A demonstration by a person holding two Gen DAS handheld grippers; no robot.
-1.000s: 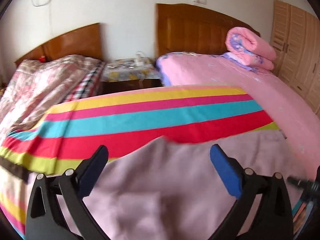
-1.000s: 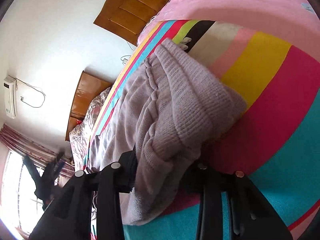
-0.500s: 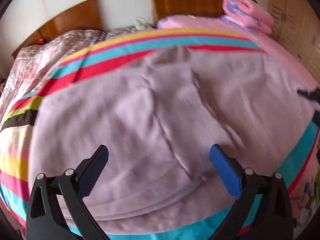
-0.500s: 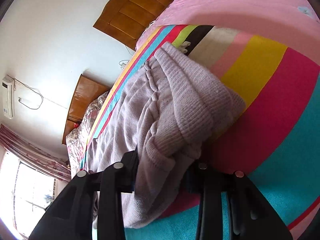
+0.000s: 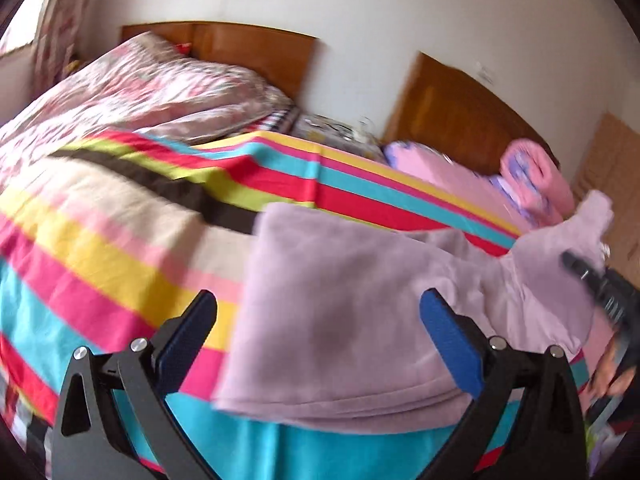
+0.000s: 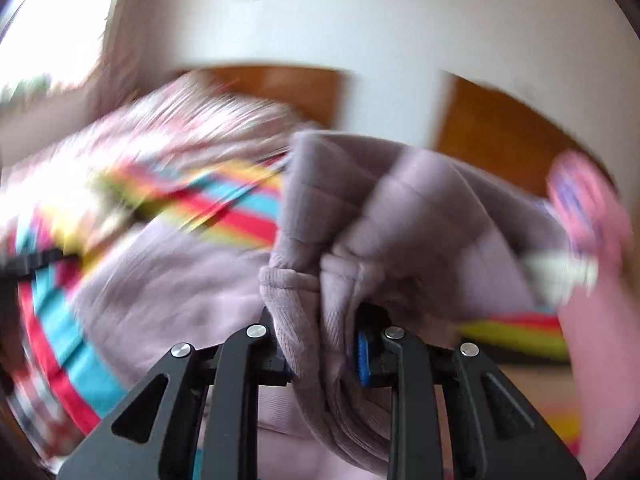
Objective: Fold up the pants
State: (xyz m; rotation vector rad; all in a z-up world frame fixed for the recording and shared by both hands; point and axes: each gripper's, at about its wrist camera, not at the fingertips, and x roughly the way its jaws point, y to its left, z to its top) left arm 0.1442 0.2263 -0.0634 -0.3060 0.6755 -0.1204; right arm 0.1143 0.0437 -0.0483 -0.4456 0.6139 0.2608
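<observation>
The mauve pants (image 5: 344, 320) lie in a folded stack on the striped bedspread (image 5: 120, 248) of the bed, toward the near right of the left wrist view, with one end lifted off the bed at the far right. The left gripper (image 5: 318, 322) hovers above the near edge of the stack with its blue-padded fingers (image 5: 188, 332) spread wide apart and nothing between them; the left pad sits over the striped cover and the right pad over the fabric. At the right edge of that view the right gripper (image 5: 600, 288) shows as a dark blurred shape beside the raised part of the garment. In the right wrist view, the right gripper (image 6: 324, 344) has its fingers clenched on a bunched, ribbed end of the pants (image 6: 360, 220), which rises up from between the pads and drapes away to the left over the bedspread (image 6: 224, 204); this view is heavily motion-blurred. Beyond the striped cover, a floral quilt (image 5: 140, 92) is heaped at the far left in front of a wooden headboard (image 5: 256, 52). A rolled pink blanket (image 5: 536, 180) rests on the pink sheet at the far right, before a second headboard (image 5: 456, 116).
</observation>
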